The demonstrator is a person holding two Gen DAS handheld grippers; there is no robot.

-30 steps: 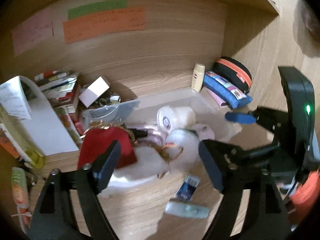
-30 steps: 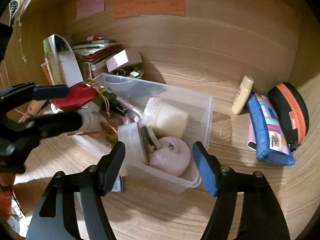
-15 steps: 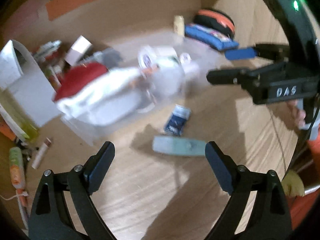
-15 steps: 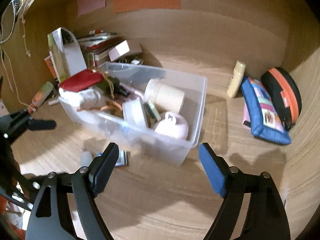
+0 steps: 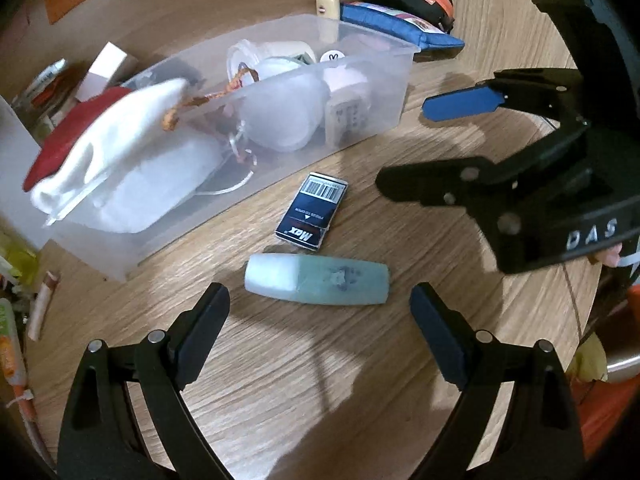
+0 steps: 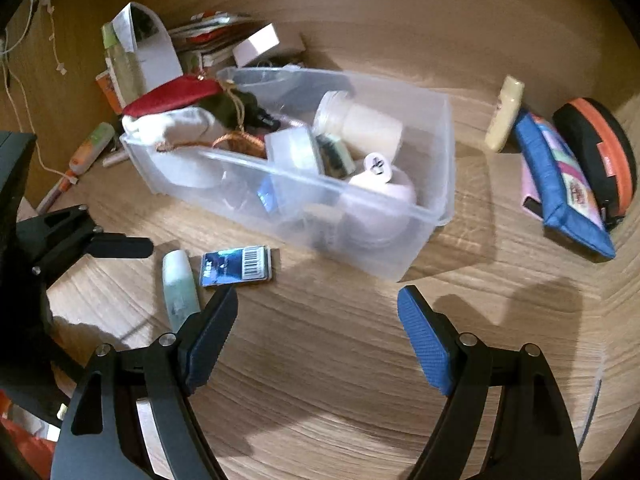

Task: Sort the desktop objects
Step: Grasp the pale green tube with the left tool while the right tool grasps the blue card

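Observation:
A clear plastic bin [image 5: 360, 128] [image 6: 424, 236] on the wooden desk holds a red pouch [image 5: 68, 132], a white cloth bag [image 5: 120, 136], jars and small items. In front of it lie a dark blue "Max" staple box [image 5: 312, 210] [image 6: 238, 266] and a pale green tube [image 5: 318, 284] [image 6: 178, 288]. My left gripper [image 5: 320, 336] is open and empty, just short of the tube. My right gripper [image 6: 318, 336] is open and empty, over bare desk in front of the bin; it also shows in the left wrist view [image 5: 440, 144].
A blue pencil case [image 6: 560, 184], a black-and-orange case [image 6: 600, 152] and a cream bottle [image 6: 504, 114] lie right of the bin. Books, a white box [image 6: 256, 44] and a paper holder [image 6: 148, 52] stand behind left. Pens [image 6: 86, 148] lie at the left.
Both grippers have pulled back from the bin toward the desk's front. The left one now sits low over the green tube and staple box. Both stay open.

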